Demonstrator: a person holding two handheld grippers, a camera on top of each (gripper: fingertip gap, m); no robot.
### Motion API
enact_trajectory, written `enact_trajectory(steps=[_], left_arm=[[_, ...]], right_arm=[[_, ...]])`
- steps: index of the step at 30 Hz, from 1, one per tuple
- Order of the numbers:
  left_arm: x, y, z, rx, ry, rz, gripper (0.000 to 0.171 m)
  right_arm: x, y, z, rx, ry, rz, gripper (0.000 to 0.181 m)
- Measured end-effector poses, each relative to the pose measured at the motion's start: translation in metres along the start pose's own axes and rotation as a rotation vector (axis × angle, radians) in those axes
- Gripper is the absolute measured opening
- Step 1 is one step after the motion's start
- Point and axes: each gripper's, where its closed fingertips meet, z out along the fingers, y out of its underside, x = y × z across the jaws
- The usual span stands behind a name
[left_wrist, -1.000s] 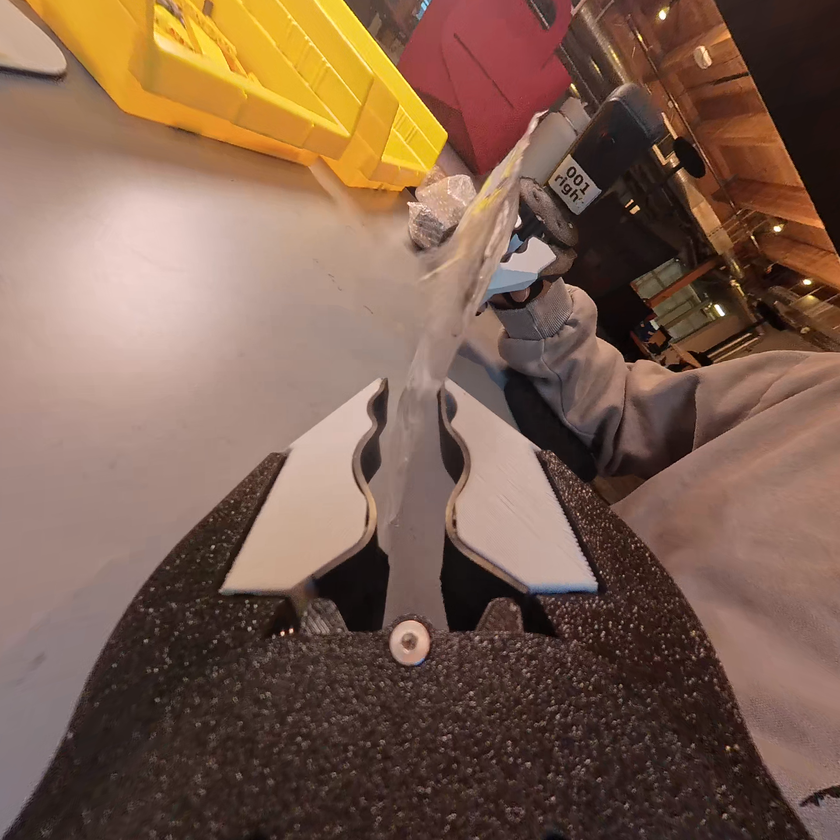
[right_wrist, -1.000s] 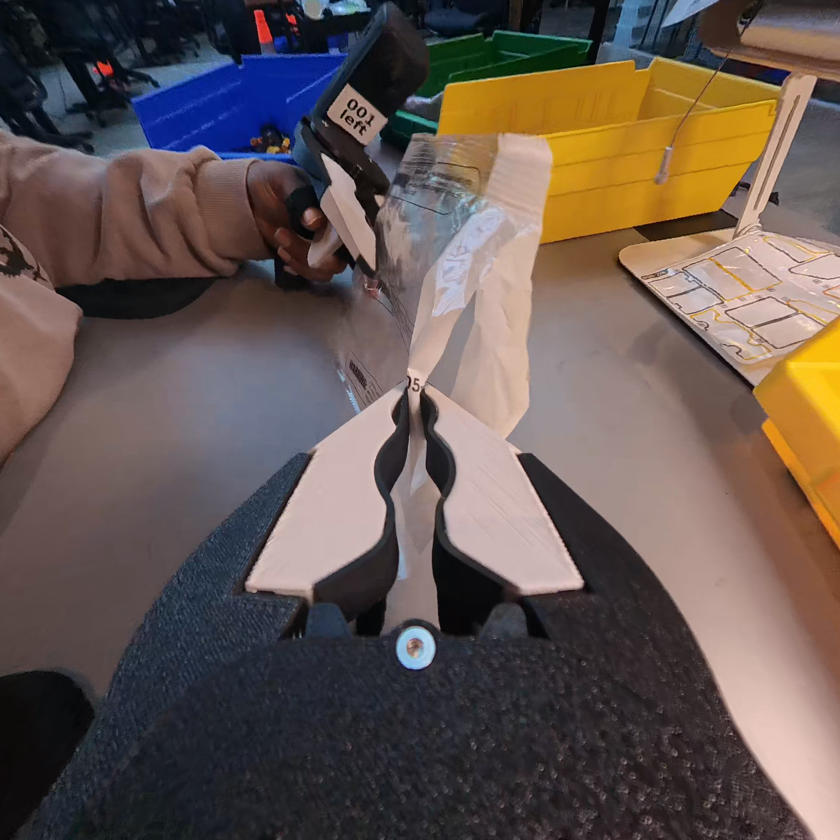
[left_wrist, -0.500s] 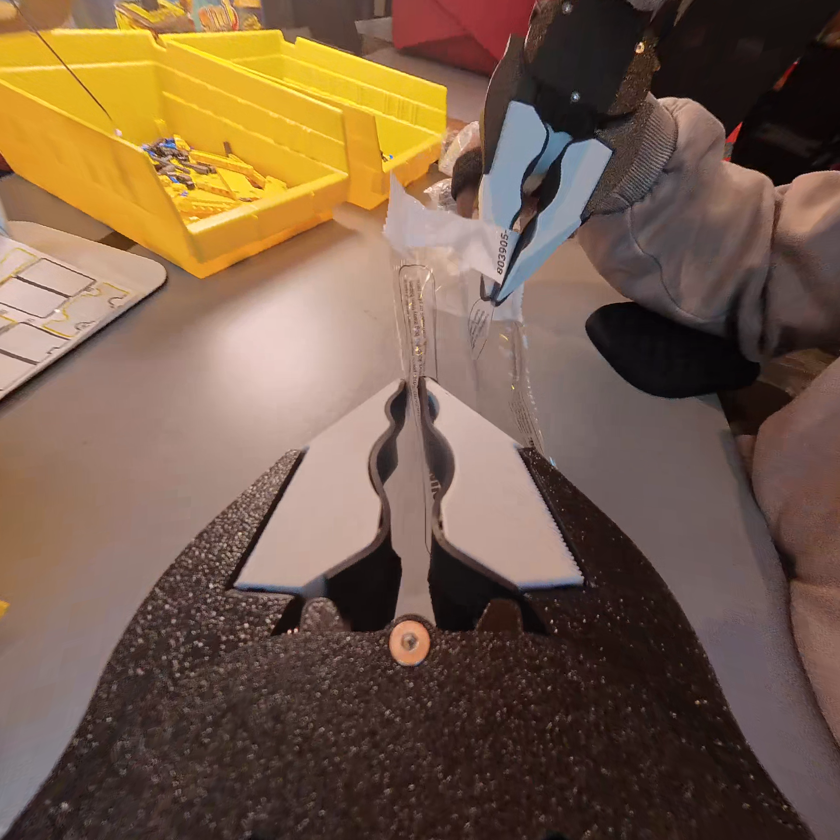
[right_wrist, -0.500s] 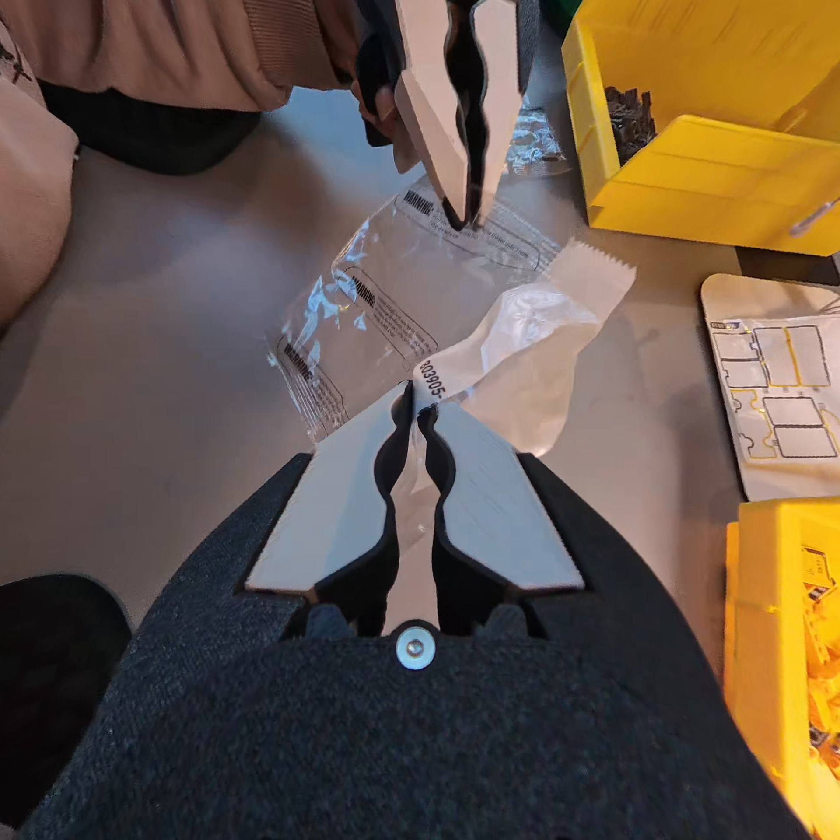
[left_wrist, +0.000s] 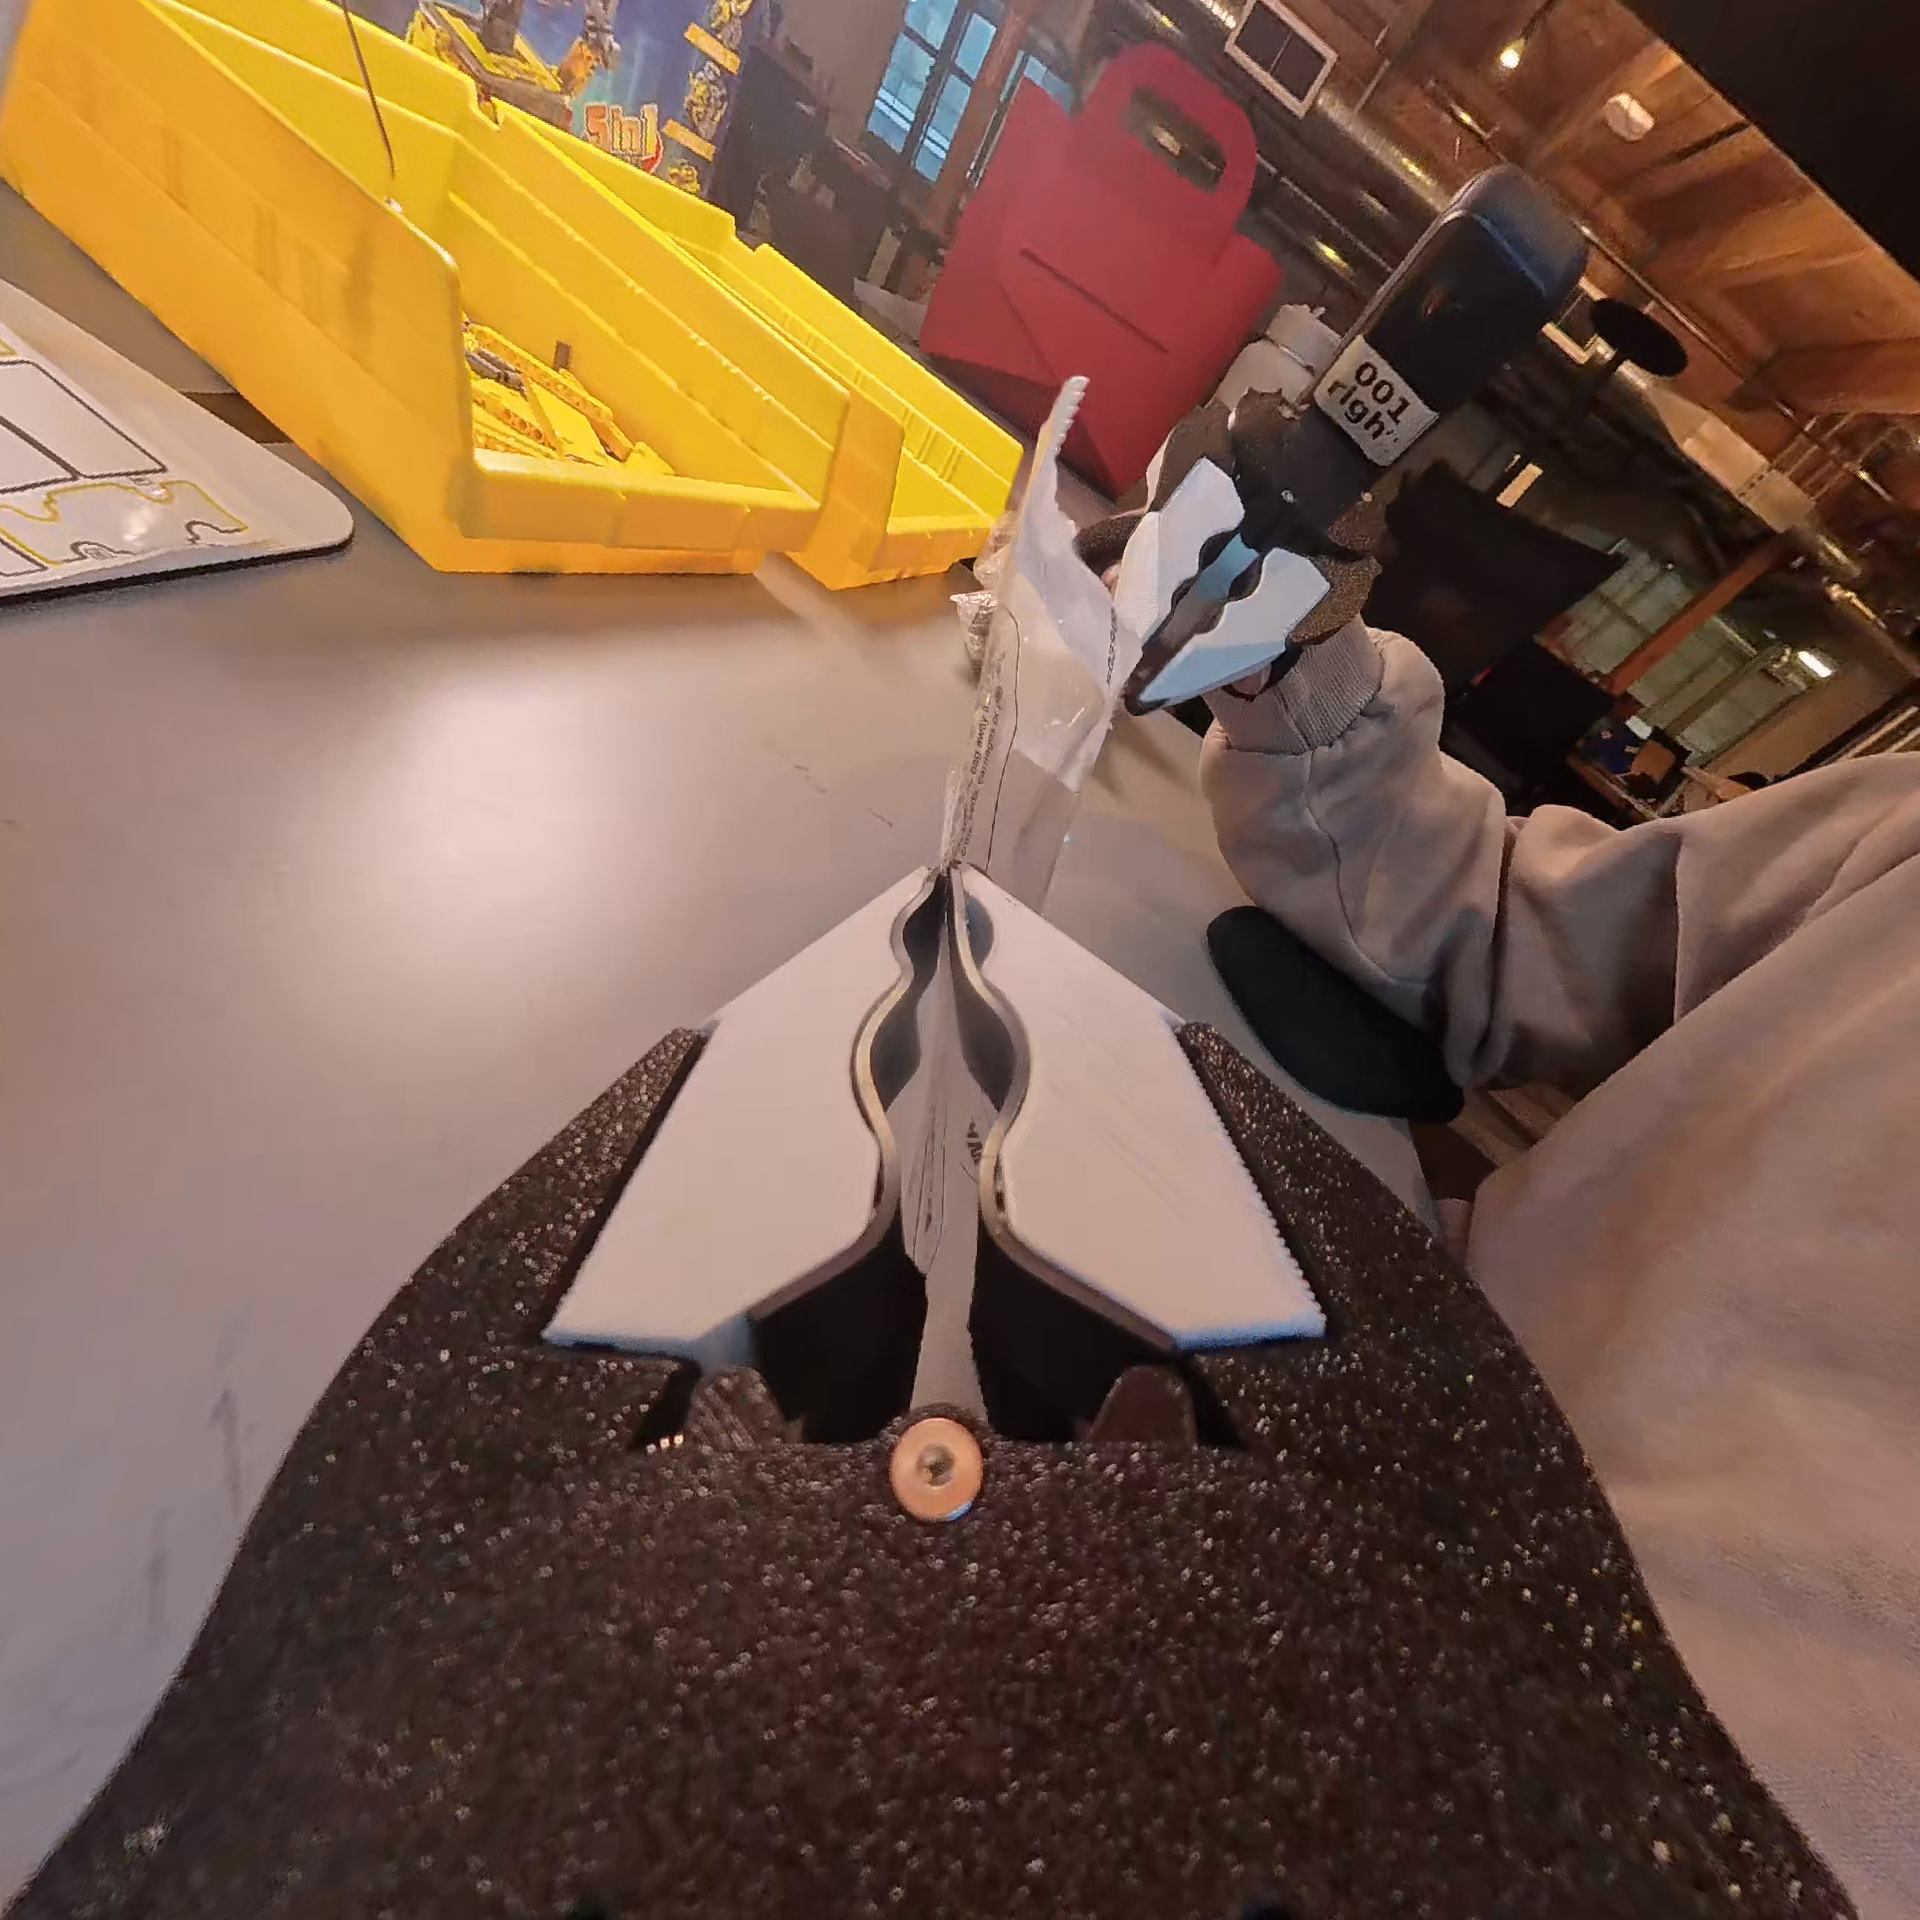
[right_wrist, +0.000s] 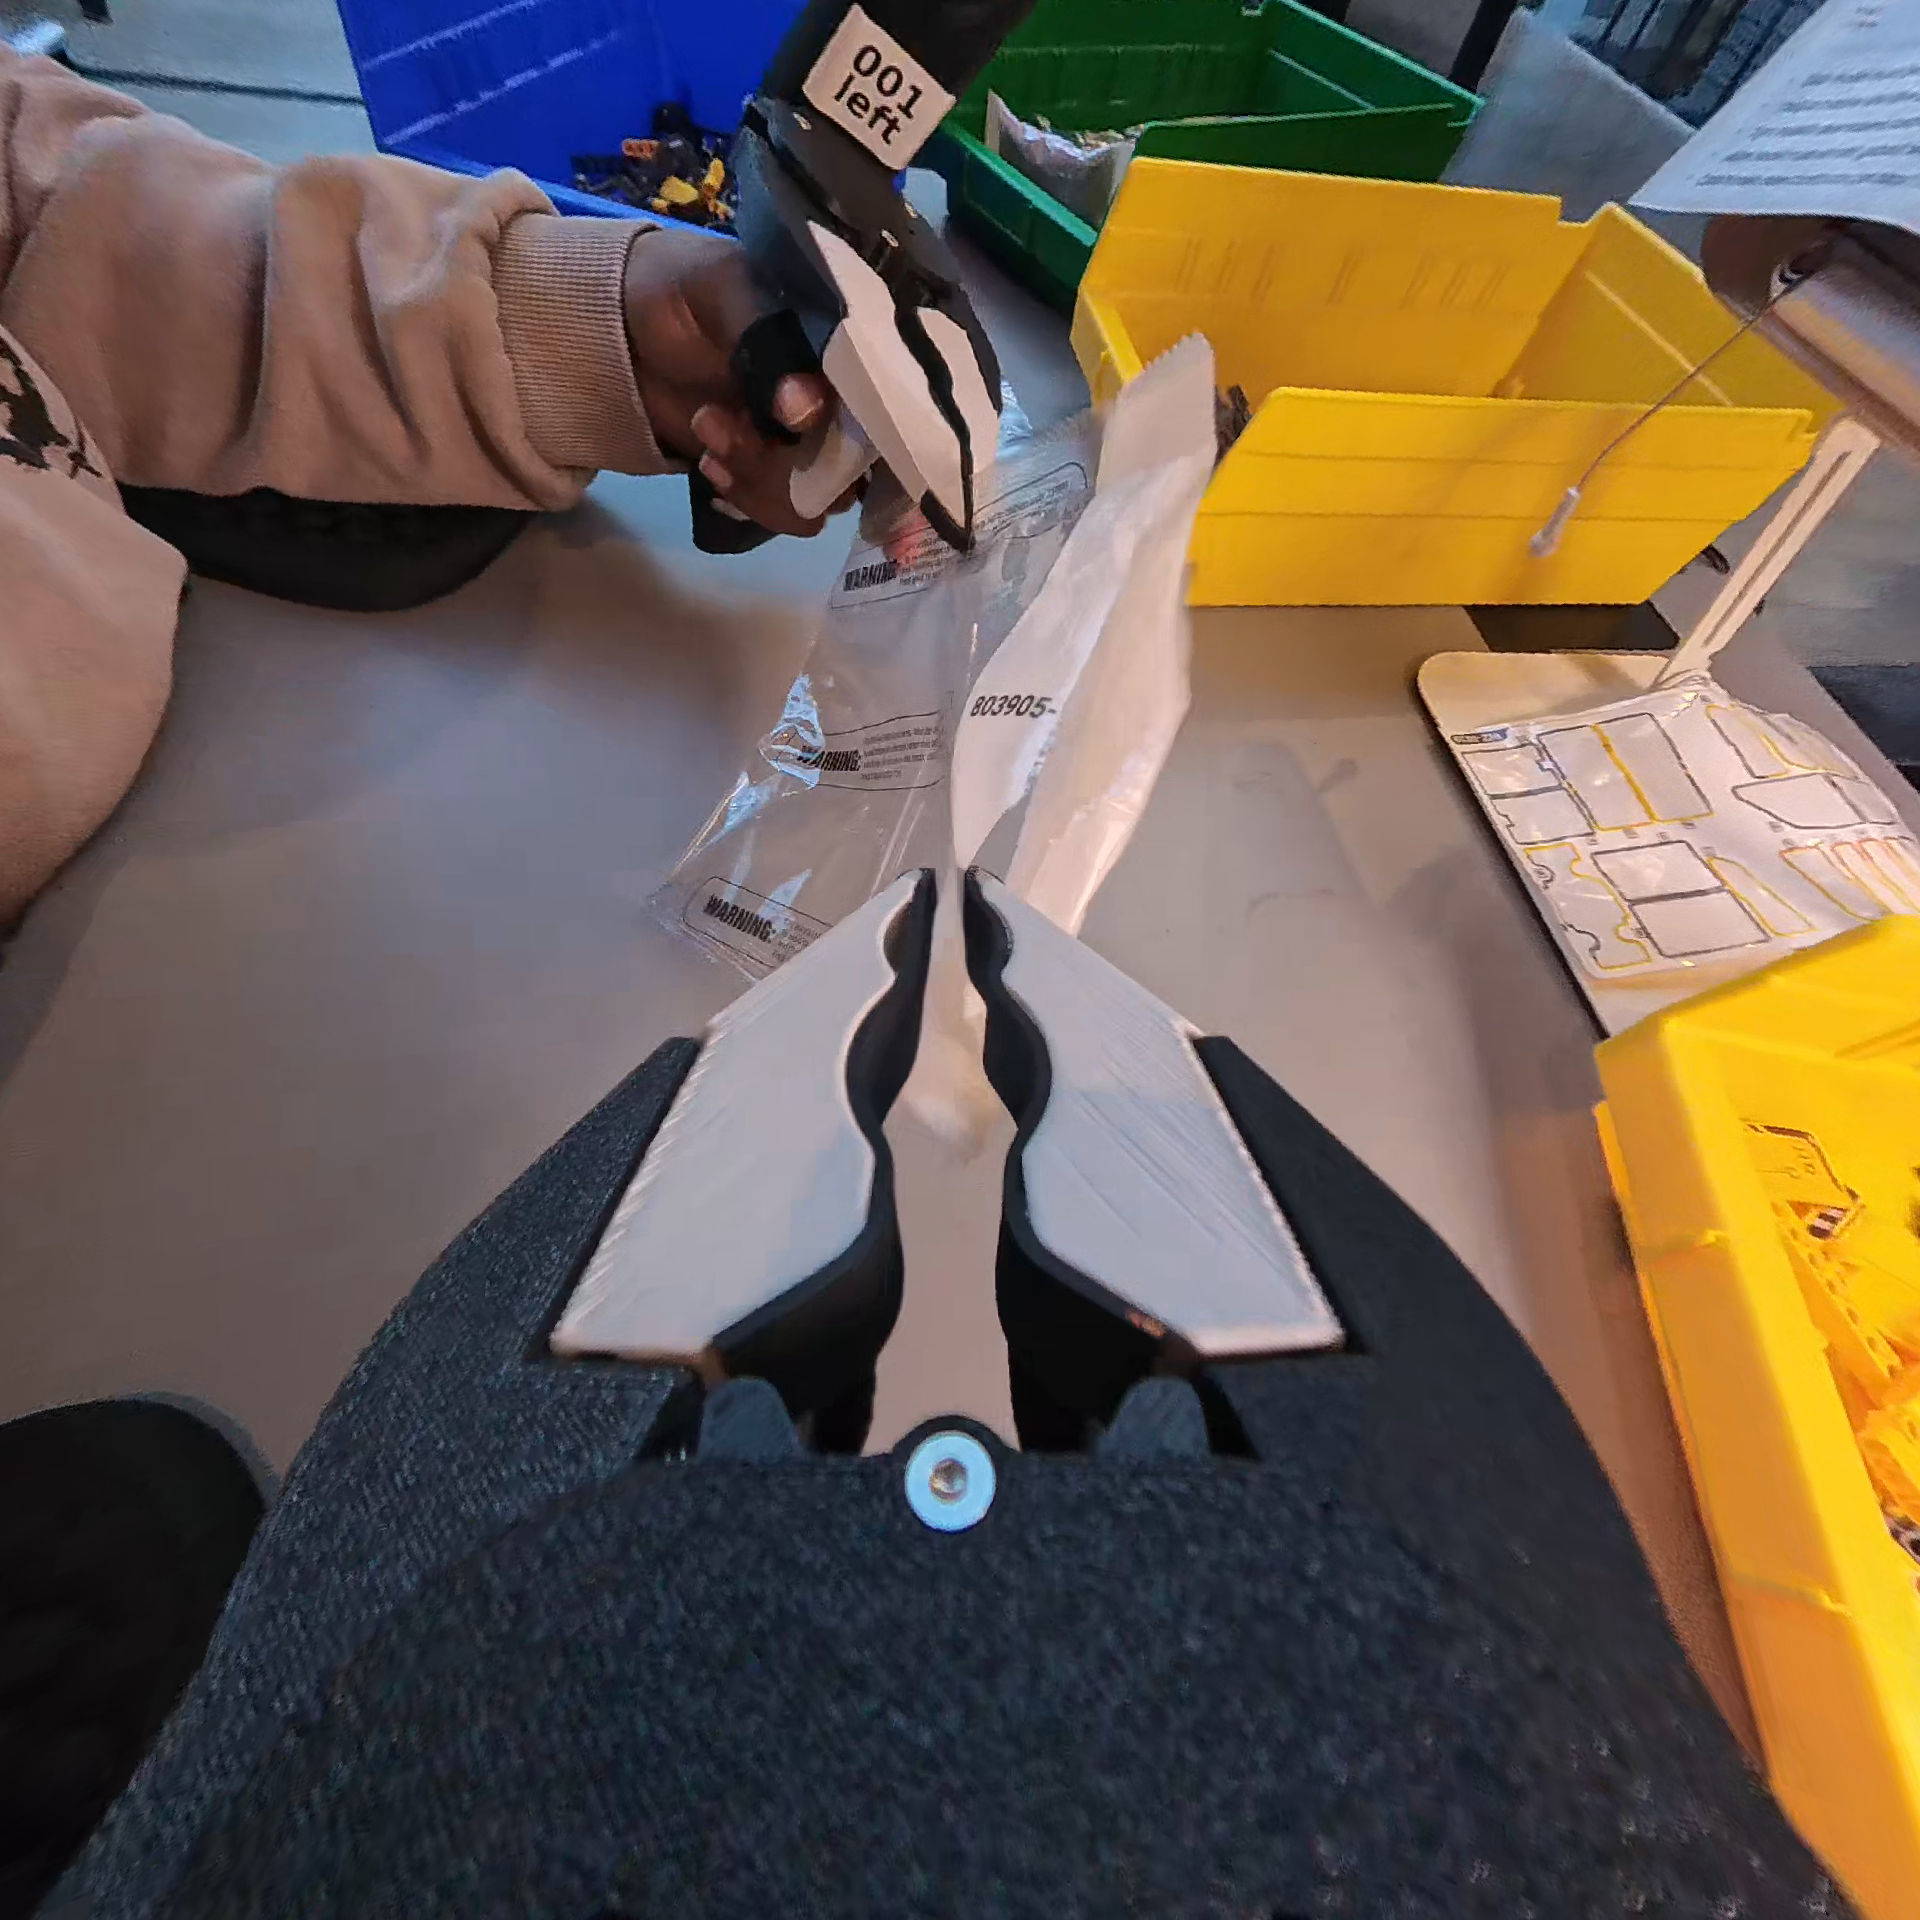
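Two grippers, one clear plastic bag (right_wrist: 904, 675): left gripper (left_wrist: 948, 883) pinching its clear edge, right gripper (right_wrist: 945, 878) clamped on its white strip. Three yellow bins (right_wrist: 1455, 395) at two o'clock.

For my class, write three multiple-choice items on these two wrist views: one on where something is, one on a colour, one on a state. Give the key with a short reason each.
1. Where does the blue bin stand?
A. beyond the person's sleeve, at the table's far edge
B. under the right gripper
C. inside a yellow bin

2. What colour is the bin behind the divided yellow bin?
A. red
B. green
C. white

3. How does the left gripper stand?
A. wide open over bare table
B. shut on the clear plastic bag
C. lying on its side, unheld

Key: 1 A, the right wrist view shows it past the sleeve. 2 B, green walls rise behind the yellow ones. 3 B, its fingertips meet on the bag's film, while the right gripper pinches the white bag.
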Motion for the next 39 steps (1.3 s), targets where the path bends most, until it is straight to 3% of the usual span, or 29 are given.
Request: enact_trajectory(steps=[2,9,12,17,24,31,39], left_arm=[[-0.001,-0.002,-0.002,0.014,-0.004,0.003,0.0],[0.003,-0.02,-0.016,0.117,0.032,0.023,0.0],[0.004,-0.026,-0.018,0.162,0.042,0.023,0.0],[0.015,-0.029,-0.015,0.203,0.105,0.028,0.0],[0.022,-0.021,-0.003,0.164,0.121,0.05,0.0],[0.03,-0.004,0.015,0.085,0.124,0.095,0.0],[0.016,-0.04,-0.022,0.259,0.081,0.075,0.0]], right_arm=[[-0.002,0.0,-0.003,0.036,-0.035,0.046,0.02],[0.037,0.011,-0.023,0.183,0.059,0.255,0.063],[0.026,0.02,-0.005,0.186,-0.047,0.317,0.055],[0.007,0.013,0.024,0.208,-0.129,0.269,0.002],[-0.001,-0.018,0.022,0.36,-0.169,0.274,0.0],[-0.014,-0.027,0.032,0.359,-0.195,0.237,0.0],[0.011,-0.031,-0.001,0.458,-0.112,0.267,0.0]])
